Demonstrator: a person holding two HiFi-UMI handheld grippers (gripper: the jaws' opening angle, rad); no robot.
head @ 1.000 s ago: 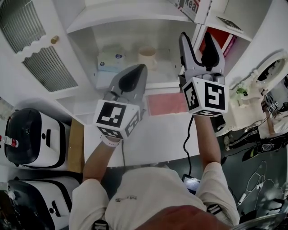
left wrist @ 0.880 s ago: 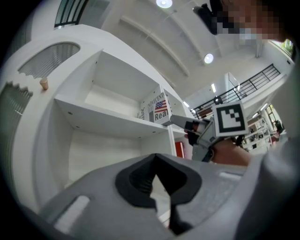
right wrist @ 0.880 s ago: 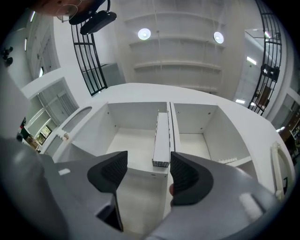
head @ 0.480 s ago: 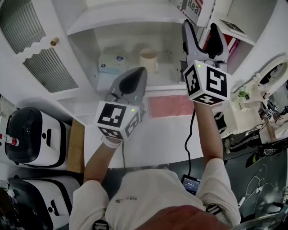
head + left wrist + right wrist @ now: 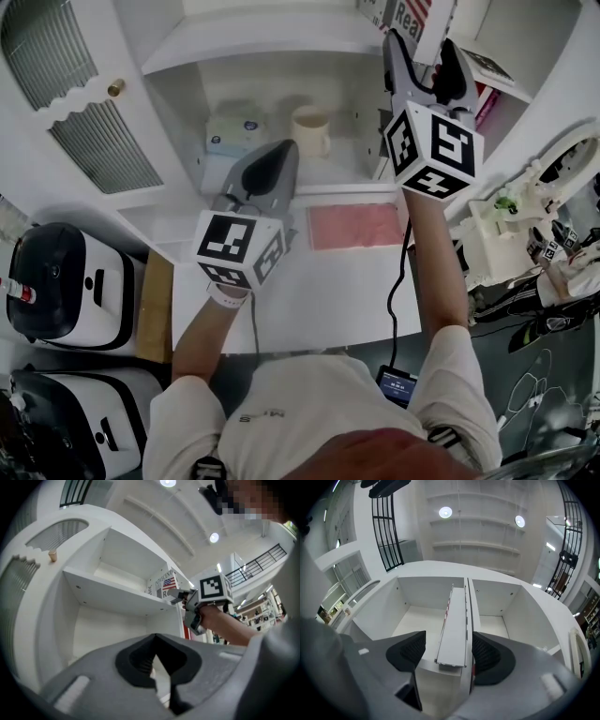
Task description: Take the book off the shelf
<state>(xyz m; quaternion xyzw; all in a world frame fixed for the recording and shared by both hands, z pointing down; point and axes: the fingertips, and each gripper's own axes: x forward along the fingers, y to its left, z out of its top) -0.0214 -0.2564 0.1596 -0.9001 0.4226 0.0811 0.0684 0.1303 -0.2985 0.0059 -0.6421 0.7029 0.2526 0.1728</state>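
Note:
The book (image 5: 405, 13), white with red and black print on its cover, stands upright on the upper shelf (image 5: 272, 37) of a white cabinet. In the right gripper view its white edge (image 5: 453, 625) points at me, right beside the shelf divider (image 5: 470, 602). My right gripper (image 5: 419, 45) is raised to it, its jaws wide open on either side of the book (image 5: 164, 584), and the pads (image 5: 410, 651) do not press on it. My left gripper (image 5: 286, 150) hangs lower, in front of the middle shelf, shut and holding nothing; its tips (image 5: 156, 637) meet.
A cream cup (image 5: 311, 129) and a tissue box (image 5: 230, 133) sit on the middle shelf. A pink mat (image 5: 354, 225) lies on the counter below. A louvered door (image 5: 75, 94) stands open at the left. White and black machines (image 5: 66, 286) stand at the lower left.
My right gripper has moved up and forward to the upper shelf, and its jaws have spread around the book. The left gripper has hardly moved.

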